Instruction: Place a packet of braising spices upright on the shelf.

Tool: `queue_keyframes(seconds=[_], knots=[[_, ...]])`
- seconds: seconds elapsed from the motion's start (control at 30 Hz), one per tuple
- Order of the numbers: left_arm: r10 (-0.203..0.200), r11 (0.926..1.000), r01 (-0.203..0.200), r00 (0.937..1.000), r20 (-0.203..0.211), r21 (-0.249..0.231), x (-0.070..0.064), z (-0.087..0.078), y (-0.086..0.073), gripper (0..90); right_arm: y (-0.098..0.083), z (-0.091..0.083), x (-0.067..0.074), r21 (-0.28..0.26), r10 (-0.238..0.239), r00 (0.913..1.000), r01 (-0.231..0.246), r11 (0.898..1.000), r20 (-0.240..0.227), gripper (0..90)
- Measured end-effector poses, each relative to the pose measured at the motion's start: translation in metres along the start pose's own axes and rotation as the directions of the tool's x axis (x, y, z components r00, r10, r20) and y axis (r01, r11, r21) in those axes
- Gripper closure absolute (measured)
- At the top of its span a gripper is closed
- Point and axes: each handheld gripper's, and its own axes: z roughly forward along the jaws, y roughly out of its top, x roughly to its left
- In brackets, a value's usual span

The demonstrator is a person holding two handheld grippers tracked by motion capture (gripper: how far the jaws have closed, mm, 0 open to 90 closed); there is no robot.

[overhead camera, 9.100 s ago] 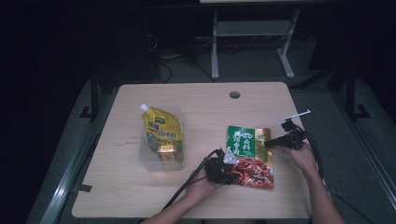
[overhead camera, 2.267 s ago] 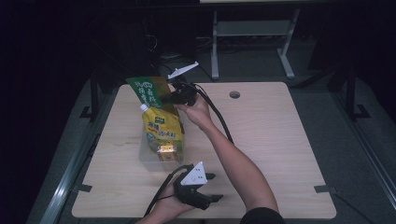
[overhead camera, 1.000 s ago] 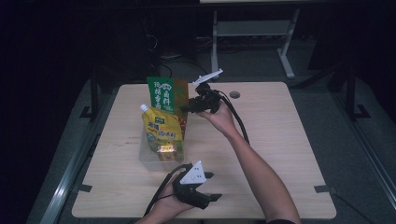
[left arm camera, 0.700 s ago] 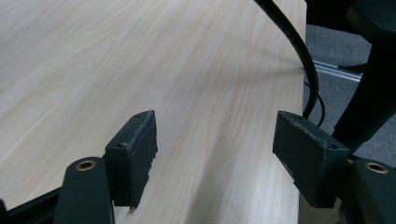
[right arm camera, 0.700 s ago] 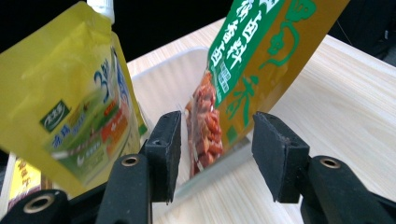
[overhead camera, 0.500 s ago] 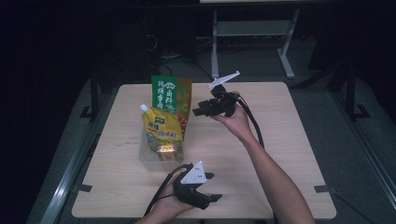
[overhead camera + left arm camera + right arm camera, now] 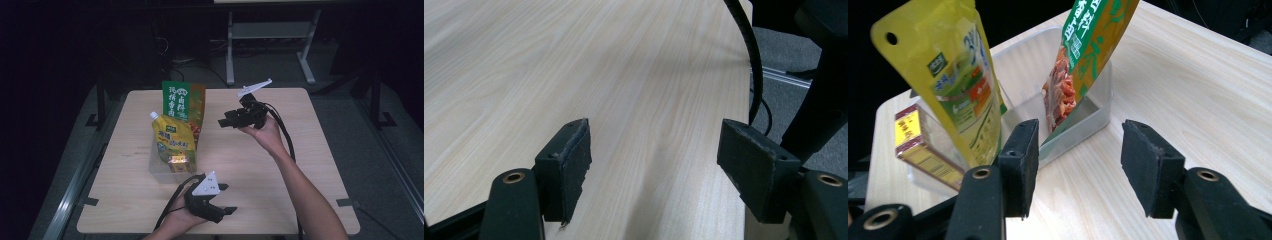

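High view: the green packet (image 7: 183,102) stands in the clear tub (image 7: 172,167) behind the yellow pouch (image 7: 175,141). The right tongs (image 7: 223,122), at its 3 o'clock, have just been spreading, empty.

Left gripper view: the left tongs (image 7: 651,165) gape over bare counter (image 7: 574,60).

Right gripper view: the packet leans inside the tub.

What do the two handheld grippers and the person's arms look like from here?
Both the left gripper and the right gripper are black, with two blocky jaws carrying worn dark foam pads. Each is topped by a light grey three-cornered plate and trails a black cable. Forearms are bare; no sleeves visible.
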Motion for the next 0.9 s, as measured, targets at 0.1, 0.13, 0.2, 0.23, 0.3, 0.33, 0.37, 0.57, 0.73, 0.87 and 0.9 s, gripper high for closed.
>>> queue_keyframes(seconds=[0.1,0.13,0.2,0.23,0.3,0.33,0.37,0.57,0.73,0.87,0.9], knots=[[0.001,1.0,-0.001,1.0,-0.001,0.0,0.0,0.0,0.0,28.8,-0.004,-0.008,0.003,-0.009,-0.003,1.0,0.003,1.0,0.003,48.2],[0.001,1.0,-0.001,1.0,-0.001,0.0,0.0,0.0,0.0,28.8,-0.006,-0.009,0.003,-0.007,0.005,1.0,-0.005,1.0,-0.001,47.6],[0.002,1.0,-0.002,1.0,0.0,0.004,0.0,0.0,0.0,28.7,-0.009,-0.011,0.002,-0.007,0.008,1.0,-0.008,1.0,-0.002,47.5],[-0.004,1.0,0.004,1.0,0.0,0.004,0.0,0.0,0.0,28.7,-0.013,-0.014,0.003,-0.003,0.015,0.9999,-0.015,1.0,-0.002,46.6],[-0.002,1.0,0.002,1.0,-0.002,0.005,0.0,0.0,0.0,28.7,-0.017,-0.017,0.002,0.001,0.019,0.9998,-0.019,1.0,-0.007,46.6],[-0.002,1.0,0.002,1.0,-0.002,0.005,0.0,0.0,0.0,28.6,-0.017,-0.017,0.002,0.001,0.019,0.9998,-0.019,1.0,-0.007,46.6],[-0.004,1.0,0.004,1.0,-0.003,0.001,0.0,0.0,0.0,28.6,-0.021,-0.022,0.004,-0.005,0.022,0.9998,-0.022,1.0,-0.001,46.3],[-0.014,0.9999,0.014,0.9999,-0.002,-0.006,0.0,0.0,0.0,28.1,-0.036,-0.033,0.005,-0.003,0.035,0.9993,-0.035,0.999,0.009,45.5],[-0.014,0.9999,0.014,0.9999,-0.005,-0.006,0.001,-0.001,0.0,28.1,-0.05,-0.039,0.006,0.01,0.047,0.9988,-0.047,0.999,0.015,44.8],[-0.017,0.9998,0.017,0.9998,-0.007,-0.009,0.001,-0.001,0.0,27.9,-0.056,-0.043,0.007,0.02,0.057,0.9983,-0.057,0.998,0.013,43.7],[-0.018,0.9998,0.018,0.9998,-0.007,-0.009,0.001,-0.001,0.0,27.9,-0.058,-0.045,0.007,0.025,0.061,0.9981,-0.061,0.998,0.013,43.7]])
